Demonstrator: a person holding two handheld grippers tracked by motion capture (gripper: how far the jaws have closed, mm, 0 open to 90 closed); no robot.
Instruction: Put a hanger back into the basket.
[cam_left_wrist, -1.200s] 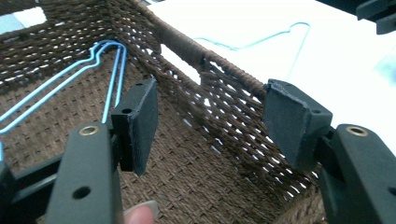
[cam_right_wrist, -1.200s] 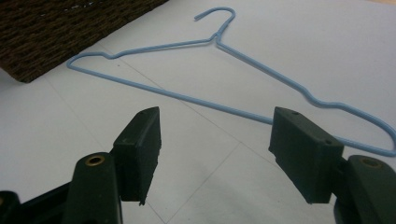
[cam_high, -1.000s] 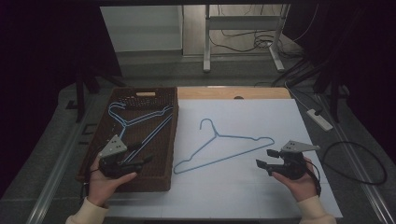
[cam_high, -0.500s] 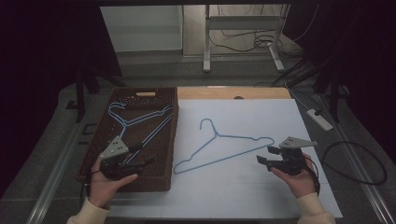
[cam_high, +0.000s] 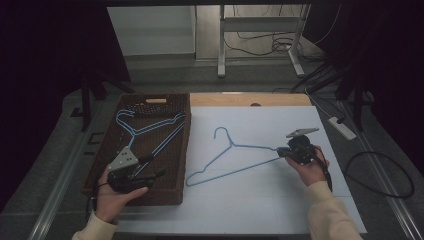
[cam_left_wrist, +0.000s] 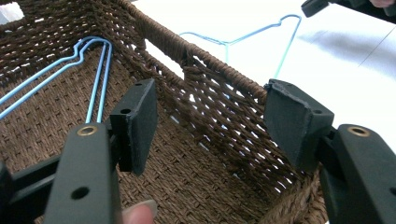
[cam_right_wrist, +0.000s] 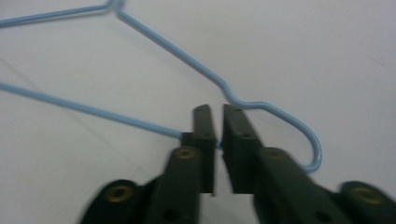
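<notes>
A blue wire hanger (cam_high: 232, 145) lies flat on the white sheet (cam_high: 260, 210). My right gripper (cam_high: 283, 152) is at its right end. In the right gripper view the right gripper (cam_right_wrist: 215, 112) has just been closing and is now shut on the hanger (cam_right_wrist: 177, 49), with the lower wire pinched between the pads beside the end bend. A brown woven basket (cam_high: 155, 96) at the left holds more blue hangers (cam_high: 150, 127). My left gripper (cam_high: 156, 167) is open at the basket's near right corner. In its own view the left gripper (cam_left_wrist: 208, 93) stands astride the basket wall (cam_left_wrist: 210, 116) without pressing it.
A white power strip (cam_high: 342, 127) and a looped black cable (cam_high: 380, 175) lie right of the sheet. A strip of wooden tabletop (cam_high: 250, 99) shows beyond the sheet. Metal frame legs and cables stand on the floor farther back.
My right gripper moved left and up the sheet to the hanger's right end, and its jaws closed on the wire. The left gripper and the basket stayed put.
</notes>
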